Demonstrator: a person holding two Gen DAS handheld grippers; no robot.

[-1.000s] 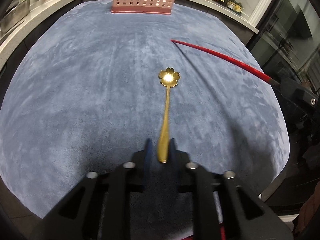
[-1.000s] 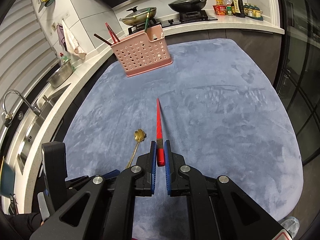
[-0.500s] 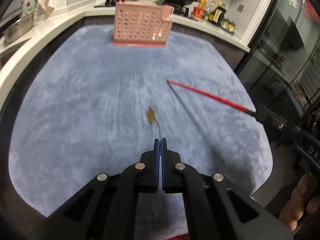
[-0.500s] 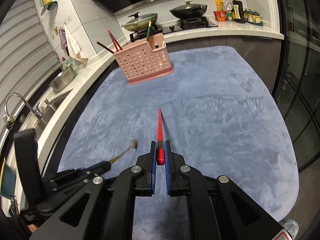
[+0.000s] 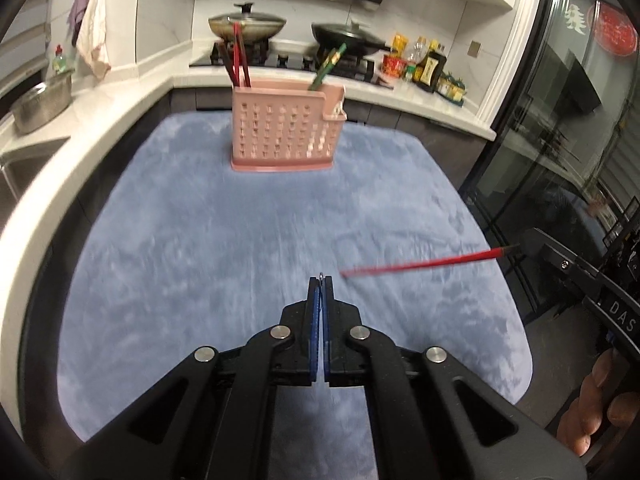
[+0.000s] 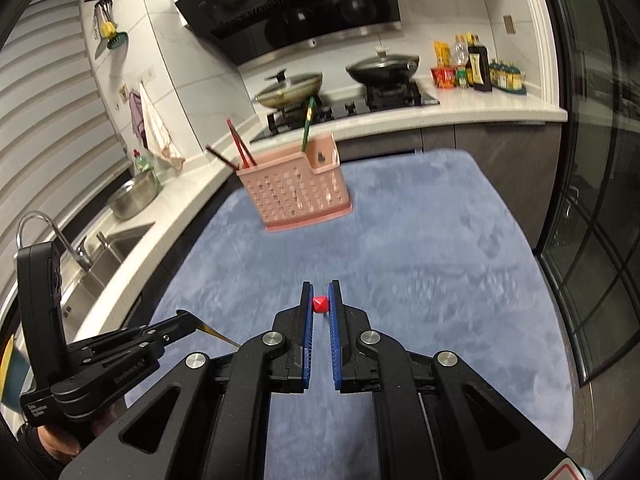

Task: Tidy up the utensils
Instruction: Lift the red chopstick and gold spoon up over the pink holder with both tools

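Observation:
My left gripper (image 5: 321, 280) is shut on the gold spoon, seen edge-on as a thin sliver between its fingertips; in the right wrist view the gold handle (image 6: 218, 333) sticks out of the left gripper (image 6: 188, 320). My right gripper (image 6: 320, 300) is shut on a red chopstick (image 6: 320, 304), seen end-on; in the left wrist view the chopstick (image 5: 420, 266) points left from the right gripper (image 5: 532, 246). The pink utensil basket (image 5: 286, 134) stands at the far end of the blue mat (image 5: 200, 240) and holds red, brown and green chopsticks.
A white counter (image 5: 60, 168) curves round the mat's left and far sides, with a steel bowl (image 5: 40, 104), a sink (image 6: 104, 252), a stove with two pans (image 6: 340, 80) and bottles (image 5: 424, 68). A glass door (image 5: 560, 140) stands to the right.
Both grippers have lifted and tilted up, so the basket and stove have come into view. The spoon has left the mat and turned edge-on in the left gripper. The chopstick now points straight ahead.

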